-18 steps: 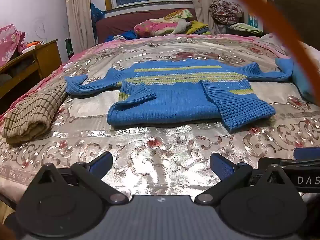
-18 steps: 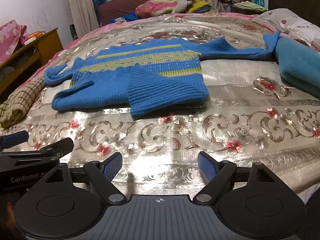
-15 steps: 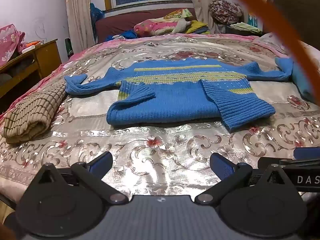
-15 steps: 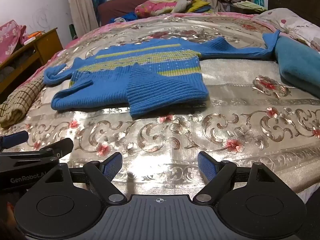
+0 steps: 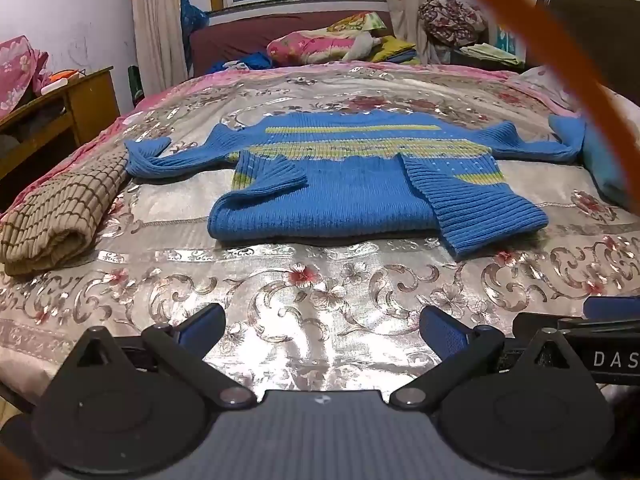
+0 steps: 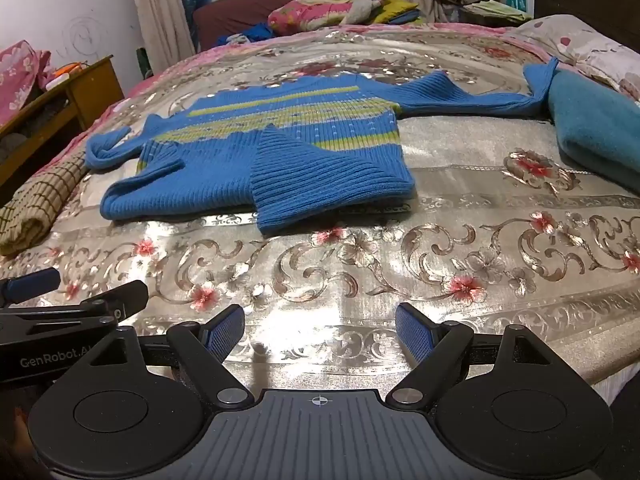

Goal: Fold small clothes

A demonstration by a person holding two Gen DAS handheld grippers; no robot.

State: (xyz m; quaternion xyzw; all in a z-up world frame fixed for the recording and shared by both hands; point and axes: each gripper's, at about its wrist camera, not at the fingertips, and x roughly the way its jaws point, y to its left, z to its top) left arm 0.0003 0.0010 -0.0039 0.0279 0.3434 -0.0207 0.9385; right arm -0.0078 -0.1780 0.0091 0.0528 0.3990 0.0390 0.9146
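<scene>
Both claws stood fully spread and held nothing. The left gripper (image 5: 322,326) hung over the near edge of the bedspread (image 5: 320,276), its blue pads wide apart with only the floral cloth between them; the right gripper (image 6: 320,330) sat the same way, just beside it. Neither touched the sweater (image 5: 360,196), which lay flat farther up the bedspread, well apart from both. Against the views from half a second before, almost nothing had changed: the sweater lay in the same place with the same folds, and the grippers had hardly shifted. That suggests a pause before a reach, with the fold only part done. The sweater's hem looked turned up toward the chest stripes, one ribbed flap lying over its right side, while both sleeves (image 6: 460,98) were spread out to either side. The right sleeve's cuff reached a teal cloth (image 6: 592,120) right of the sweater; a checked, rolled cloth (image 5: 60,216) lay left of it. The next step probably calls for each claw to travel up to a sleeve and bring it in over the body. Readable writing was sparse: "GenRobot.AI", its end cut off, on the left gripper's side as seen from the right wrist, and "DAS", cut off by the frame, on the right gripper (image 5: 600,344) as seen from the left wrist.
</scene>
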